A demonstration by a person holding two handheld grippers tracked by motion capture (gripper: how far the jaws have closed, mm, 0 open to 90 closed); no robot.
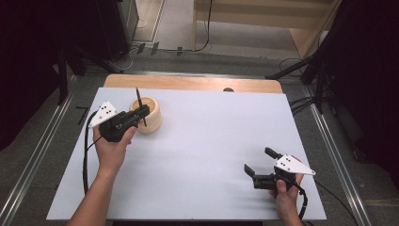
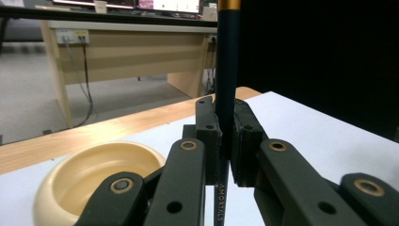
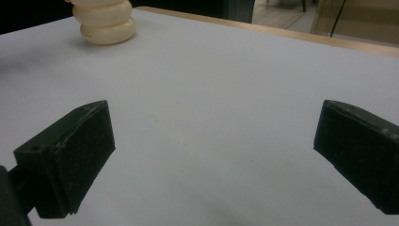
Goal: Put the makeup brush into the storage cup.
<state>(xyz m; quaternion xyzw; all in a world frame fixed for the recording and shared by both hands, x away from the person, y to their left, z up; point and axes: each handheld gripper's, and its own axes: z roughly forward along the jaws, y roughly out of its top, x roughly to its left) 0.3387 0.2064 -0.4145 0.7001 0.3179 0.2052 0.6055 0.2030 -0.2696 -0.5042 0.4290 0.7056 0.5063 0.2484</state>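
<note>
A dark pencil (image 1: 139, 104) with a gold band stands upright, clamped between the jaws of my left gripper (image 1: 142, 112). It hangs beside and just over a cream-coloured round holder (image 1: 151, 117) at the table's back left. In the left gripper view the pencil (image 2: 227, 84) runs up through the shut jaws, with the cream holder (image 2: 94, 174) low to the left. My right gripper (image 1: 258, 161) rests near the front right of the white table, jaws wide apart with nothing between them. The right gripper view has the cream holder (image 3: 104, 22) far off at top left.
The white table sheet (image 1: 202, 141) lies on a wooden top (image 1: 188, 83) whose back edge is bare. Metal rails (image 1: 42, 150) run along both sides. A wooden desk (image 2: 122, 52) and cables stand beyond the table.
</note>
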